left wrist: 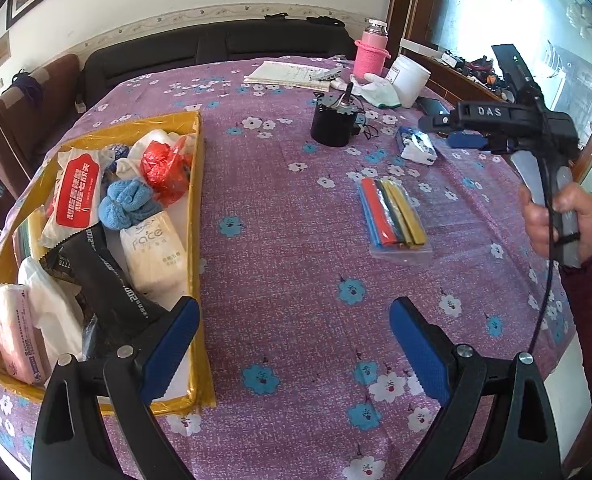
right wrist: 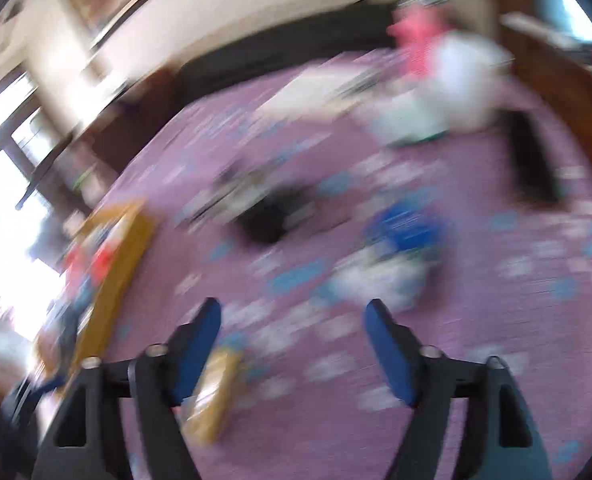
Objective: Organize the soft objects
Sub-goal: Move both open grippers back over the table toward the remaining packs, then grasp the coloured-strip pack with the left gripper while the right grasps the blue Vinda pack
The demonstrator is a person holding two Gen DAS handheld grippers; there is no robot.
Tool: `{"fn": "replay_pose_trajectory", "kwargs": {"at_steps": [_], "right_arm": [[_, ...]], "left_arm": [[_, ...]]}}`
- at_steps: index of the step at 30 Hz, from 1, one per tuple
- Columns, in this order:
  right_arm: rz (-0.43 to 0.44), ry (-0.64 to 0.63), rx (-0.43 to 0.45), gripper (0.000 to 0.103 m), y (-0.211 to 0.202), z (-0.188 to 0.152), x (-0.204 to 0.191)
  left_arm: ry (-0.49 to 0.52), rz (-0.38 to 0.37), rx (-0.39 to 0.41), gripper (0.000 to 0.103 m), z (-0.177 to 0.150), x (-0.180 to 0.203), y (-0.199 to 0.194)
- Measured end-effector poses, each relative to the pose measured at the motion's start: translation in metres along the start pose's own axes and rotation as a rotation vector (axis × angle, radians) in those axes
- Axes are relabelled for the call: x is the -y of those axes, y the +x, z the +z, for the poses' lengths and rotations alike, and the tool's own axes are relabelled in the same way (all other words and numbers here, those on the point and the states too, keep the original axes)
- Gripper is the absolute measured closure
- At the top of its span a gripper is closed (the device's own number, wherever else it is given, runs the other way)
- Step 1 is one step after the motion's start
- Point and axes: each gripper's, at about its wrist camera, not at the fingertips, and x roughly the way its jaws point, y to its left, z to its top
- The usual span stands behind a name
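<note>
**Both grippers empty above the table**

Left wrist view: the left gripper [left wrist: 294,344] is spread wide with nothing between its fingers, above the tablecloth [left wrist: 296,240] beside the box [left wrist: 198,216] of soft packs. A tissue pack [left wrist: 418,146] and a bag of coloured strips [left wrist: 394,212] lie outside it.

Right wrist view: heavily blurred. The right gripper [right wrist: 294,348] gapes open, empty, with the tissue pack [right wrist: 392,256] ahead.

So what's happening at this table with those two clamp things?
A person is sorting soft things into the yellow box, which already holds tissue packs, a blue sock and bags. Both grippers are open and empty: the left gripper hovers beside the box, the right gripper points toward a blue-and-white packet on the tablecloth.
</note>
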Motion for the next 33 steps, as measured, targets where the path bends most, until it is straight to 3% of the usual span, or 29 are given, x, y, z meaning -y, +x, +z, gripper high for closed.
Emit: {"fn": "replay_pose_trajectory", "kwargs": {"at_steps": [2, 6, 13, 15, 17, 22, 28, 31, 33], "right_arm": [[-0.079, 0.07, 0.019, 0.022, 0.001, 0.007, 0.024], [-0.145, 0.146, -0.008, 0.023, 0.023, 0.015, 0.043], [-0.224, 0.147, -0.034, 0.023, 0.068, 0.027, 0.027], [-0.244, 0.13, -0.036, 0.04, 0.072, 0.027, 0.024], [-0.253, 0.096, -0.044, 0.043, 0.071, 0.025, 0.024], [-0.221, 0.09, -0.084, 0.044, 0.048, -0.001, 0.035], [-0.202, 0.043, -0.128, 0.044, 0.005, -0.056, 0.03], [-0.22, -0.012, -0.12, 0.043, -0.01, -0.079, 0.023], [-0.235, -0.037, -0.105, 0.041, -0.014, -0.087, 0.021]], "left_arm": [[0.004, -0.013, -0.001, 0.007, 0.0, 0.004, 0.0], [0.021, -0.015, -0.014, 0.007, 0.0, 0.013, 0.005], [0.046, 0.006, -0.035, 0.007, 0.006, 0.023, 0.015], [0.05, -0.003, -0.035, 0.007, 0.01, 0.027, 0.017], [0.056, -0.02, -0.038, 0.007, 0.015, 0.032, 0.021], [0.079, -0.04, -0.071, 0.008, 0.025, 0.044, 0.044], [0.012, -0.114, -0.123, 0.008, 0.041, 0.048, 0.08], [-0.025, -0.09, -0.138, 0.008, 0.047, 0.046, 0.098], [-0.005, -0.051, -0.12, 0.002, 0.047, 0.05, 0.104]]}}
